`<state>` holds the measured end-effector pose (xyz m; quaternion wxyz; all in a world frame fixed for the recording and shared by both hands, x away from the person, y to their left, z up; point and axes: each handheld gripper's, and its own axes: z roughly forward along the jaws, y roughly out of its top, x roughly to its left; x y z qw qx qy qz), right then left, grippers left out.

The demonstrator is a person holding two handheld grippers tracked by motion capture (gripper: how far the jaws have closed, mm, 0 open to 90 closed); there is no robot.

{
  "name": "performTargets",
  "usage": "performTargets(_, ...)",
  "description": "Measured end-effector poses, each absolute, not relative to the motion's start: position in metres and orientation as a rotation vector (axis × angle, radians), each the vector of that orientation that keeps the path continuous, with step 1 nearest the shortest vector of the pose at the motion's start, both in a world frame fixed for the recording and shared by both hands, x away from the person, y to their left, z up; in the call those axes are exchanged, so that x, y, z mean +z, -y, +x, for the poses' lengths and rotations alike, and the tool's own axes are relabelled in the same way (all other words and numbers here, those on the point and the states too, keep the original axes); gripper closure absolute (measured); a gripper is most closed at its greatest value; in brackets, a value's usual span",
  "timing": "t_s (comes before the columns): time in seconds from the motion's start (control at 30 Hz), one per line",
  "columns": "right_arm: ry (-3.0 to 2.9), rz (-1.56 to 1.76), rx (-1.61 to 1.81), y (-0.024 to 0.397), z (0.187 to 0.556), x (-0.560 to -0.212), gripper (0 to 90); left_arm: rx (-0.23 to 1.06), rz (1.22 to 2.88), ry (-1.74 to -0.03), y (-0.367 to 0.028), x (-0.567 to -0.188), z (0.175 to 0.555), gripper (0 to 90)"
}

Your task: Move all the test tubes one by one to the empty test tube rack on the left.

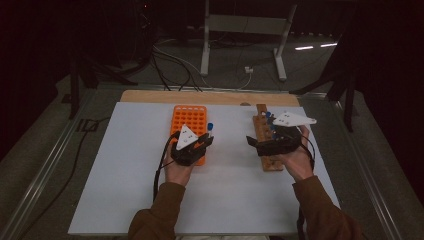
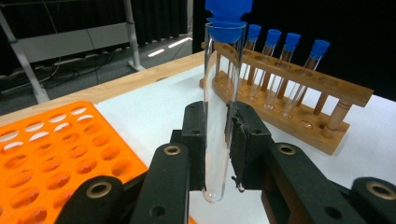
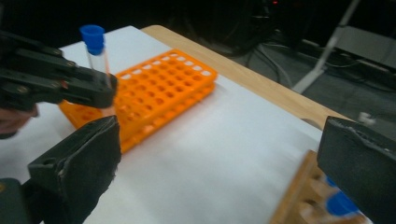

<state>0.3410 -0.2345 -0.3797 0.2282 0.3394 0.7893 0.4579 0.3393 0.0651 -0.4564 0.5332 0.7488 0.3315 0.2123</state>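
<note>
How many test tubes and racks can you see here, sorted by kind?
Test tubes with blue caps: 5, one in the left gripper as held tube, four in the wooden rack, e.g.
Orange rack: 1
Wooden rack: 1
Total: 7

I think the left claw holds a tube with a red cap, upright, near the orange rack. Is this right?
Not quite: the cap is blue, not red. The left gripper view shows the left claw shut on the upright tube with a blue cap, beside the orange rack.
</note>
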Motion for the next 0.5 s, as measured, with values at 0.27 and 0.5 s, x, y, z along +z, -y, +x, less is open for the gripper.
performTargets(0.27, -2.121, 0.973, 1.247, 0.255, 0.334, -0.388, 0.0, 0.507, 1.783, -0.822, -0.072, -0.466, 0.337, 78.3)
performTargets(0.5, -2.094, 1.013, 1.257, 0.270, 0.330, -0.395, 0.0, 0.507, 1.780, -0.840, -0.077, -0.472, 0.334, 78.3)
